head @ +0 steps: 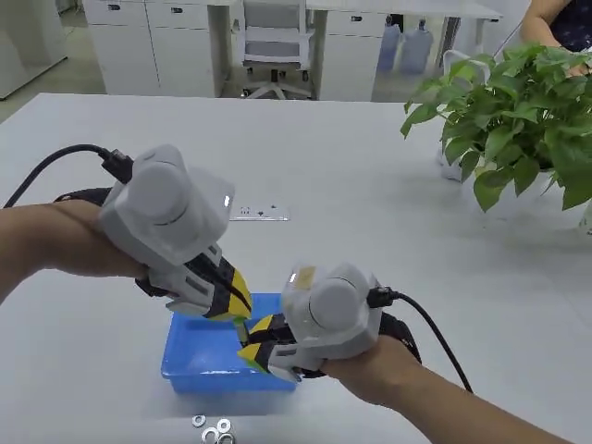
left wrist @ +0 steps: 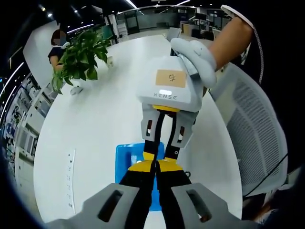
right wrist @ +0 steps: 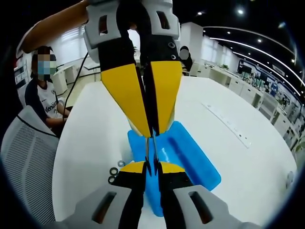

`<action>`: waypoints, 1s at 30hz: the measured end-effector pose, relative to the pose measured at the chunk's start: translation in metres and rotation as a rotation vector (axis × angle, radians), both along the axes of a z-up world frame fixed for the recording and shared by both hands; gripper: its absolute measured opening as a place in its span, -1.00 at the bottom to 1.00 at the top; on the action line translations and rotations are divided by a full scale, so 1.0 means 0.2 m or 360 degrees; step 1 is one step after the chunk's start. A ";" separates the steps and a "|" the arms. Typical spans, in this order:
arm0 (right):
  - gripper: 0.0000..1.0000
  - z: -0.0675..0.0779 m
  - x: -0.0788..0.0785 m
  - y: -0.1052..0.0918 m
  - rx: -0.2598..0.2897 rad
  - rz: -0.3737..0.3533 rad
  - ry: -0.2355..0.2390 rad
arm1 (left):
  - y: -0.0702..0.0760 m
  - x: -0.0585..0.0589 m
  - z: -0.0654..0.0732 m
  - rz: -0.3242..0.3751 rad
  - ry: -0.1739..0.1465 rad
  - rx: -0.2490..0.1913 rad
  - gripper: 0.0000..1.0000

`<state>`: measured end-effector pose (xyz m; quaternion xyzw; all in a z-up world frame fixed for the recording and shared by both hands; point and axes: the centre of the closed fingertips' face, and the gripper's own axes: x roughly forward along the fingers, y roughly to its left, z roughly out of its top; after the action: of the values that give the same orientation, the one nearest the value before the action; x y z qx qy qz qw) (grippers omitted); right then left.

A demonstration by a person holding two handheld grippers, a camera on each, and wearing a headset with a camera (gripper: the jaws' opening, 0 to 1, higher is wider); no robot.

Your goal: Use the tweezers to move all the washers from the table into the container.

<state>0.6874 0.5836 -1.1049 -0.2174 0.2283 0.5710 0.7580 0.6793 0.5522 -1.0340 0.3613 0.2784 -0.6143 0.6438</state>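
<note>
Beyond the pale table (head: 351, 166) stand a white office chair (head: 273, 42) and cabinets (head: 153, 46).

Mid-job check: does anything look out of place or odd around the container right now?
Nothing spilled or damaged. One oddity: the left gripper and right gripper meet tip to tip above the blue container, both apparently pinching the same tweezers. The washers lie on the table outside it.

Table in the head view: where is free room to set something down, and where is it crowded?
Free: the bare table between the blue container and the potted plant, and the far stretch beyond the power strip. Crowded: the near edge, where the left gripper and right gripper meet over the container, with washers at its near side.
</note>
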 end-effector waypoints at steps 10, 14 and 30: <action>-0.78 0.00 -0.07 0.02 0.0005 0.0030 -0.0013 | 0.02 -0.08 0.00 -0.0002 -0.0002 0.0020 -0.90; -0.78 0.01 -0.10 0.03 0.0013 0.0036 -0.0011 | 0.03 -0.11 0.01 -0.0001 -0.0003 0.0027 -0.90; -0.77 -0.05 -0.22 0.06 0.0008 0.0089 0.0009 | 0.06 -0.22 -0.06 0.0013 0.0010 0.0044 -0.90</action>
<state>0.6428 0.5963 -1.1156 -0.2203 0.2229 0.5932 0.7416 0.6346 0.5647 -1.0452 0.3671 0.2904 -0.6091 0.6403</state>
